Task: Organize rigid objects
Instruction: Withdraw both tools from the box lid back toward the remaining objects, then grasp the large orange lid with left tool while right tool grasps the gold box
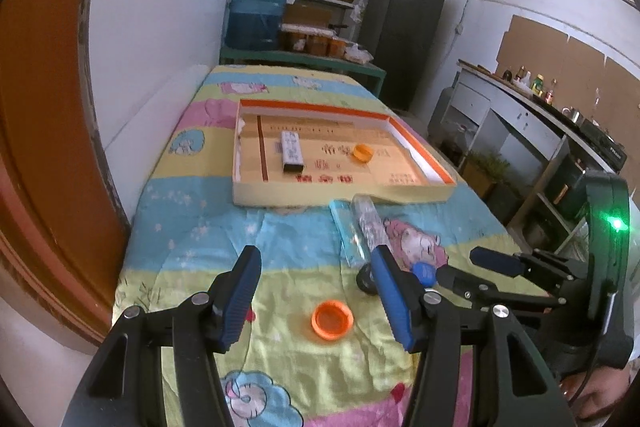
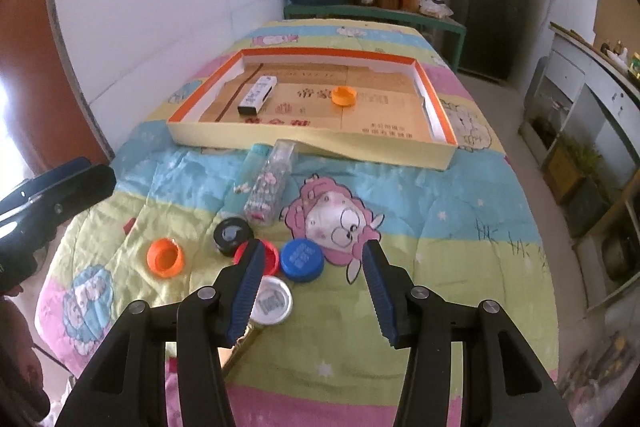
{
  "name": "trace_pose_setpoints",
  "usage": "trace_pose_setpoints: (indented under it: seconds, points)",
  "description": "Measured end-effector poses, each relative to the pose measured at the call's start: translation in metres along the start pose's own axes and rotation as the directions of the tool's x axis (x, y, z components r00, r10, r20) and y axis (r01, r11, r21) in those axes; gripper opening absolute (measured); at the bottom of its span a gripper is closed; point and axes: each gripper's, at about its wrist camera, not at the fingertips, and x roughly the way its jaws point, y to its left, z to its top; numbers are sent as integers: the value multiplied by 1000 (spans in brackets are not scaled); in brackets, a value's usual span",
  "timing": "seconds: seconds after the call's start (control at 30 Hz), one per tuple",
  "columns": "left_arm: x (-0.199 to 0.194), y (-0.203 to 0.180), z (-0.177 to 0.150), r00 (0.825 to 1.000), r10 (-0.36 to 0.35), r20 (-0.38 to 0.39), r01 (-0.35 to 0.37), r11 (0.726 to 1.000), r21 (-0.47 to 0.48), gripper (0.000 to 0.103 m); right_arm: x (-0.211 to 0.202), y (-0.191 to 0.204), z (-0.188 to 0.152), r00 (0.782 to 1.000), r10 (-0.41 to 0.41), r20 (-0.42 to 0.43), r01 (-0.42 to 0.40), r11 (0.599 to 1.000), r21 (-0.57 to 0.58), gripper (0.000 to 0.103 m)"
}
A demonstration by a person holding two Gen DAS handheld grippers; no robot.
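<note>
The tray point(image 2: 436, 151) served as the landmark: it lay on the quilted table point(image 2: 460, 227) with a white box point(image 2: 258, 95) and one orange cap point(image 2: 344, 95) already inside, so the sorting was judged partly done. All remaining loose items lay on the near side of the tray. Touching its near wall were a clear bottle point(image 2: 270, 187) and a teal case point(image 2: 248, 175), side by side, their long axes running from the tray towards the cameras. Nearer still sat a cluster of caps: black cap point(image 2: 231, 234), red cap point(image 2: 276, 255), blue cap point(image 2: 302, 259), silver lid point(image 2: 272, 301), and a second orange cap point(image 1: 332, 319) set apart to the left of the group. The left gripper point(image 1: 316, 301) stood spread with nothing between its jaws; that orange cap lay directly ahead of it, framed in the gap, not touched. The right gripper point(image 2: 312, 291) was also spread and empty, its left finger overlapping the red cap and silver lid in view, with the blue cap just inside the gap; contact could not be confirmed. In judgement, the left hand was the nearer to the orange cap and the right to the blue cap. A cap being round, no wrist roll appeared necessary; each approach called for a short descent forward, away from the holder and towards the tray.
</note>
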Motion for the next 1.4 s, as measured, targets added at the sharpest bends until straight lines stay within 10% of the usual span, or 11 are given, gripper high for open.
trace_pose_setpoints:
  seconds: [0.93, 1.4]
  points:
    - [53, -13, -40, 988, 12, -152, 4, 995, 104, 51, -5, 11, -36, 995, 70, -72, -67, 997, 40, 52]
    - [48, -11, -43, 991, 18, -134, -3, 994, 108, 31, -2, 29, -39, 986, 134, -97, -133, 991, 21, 52]
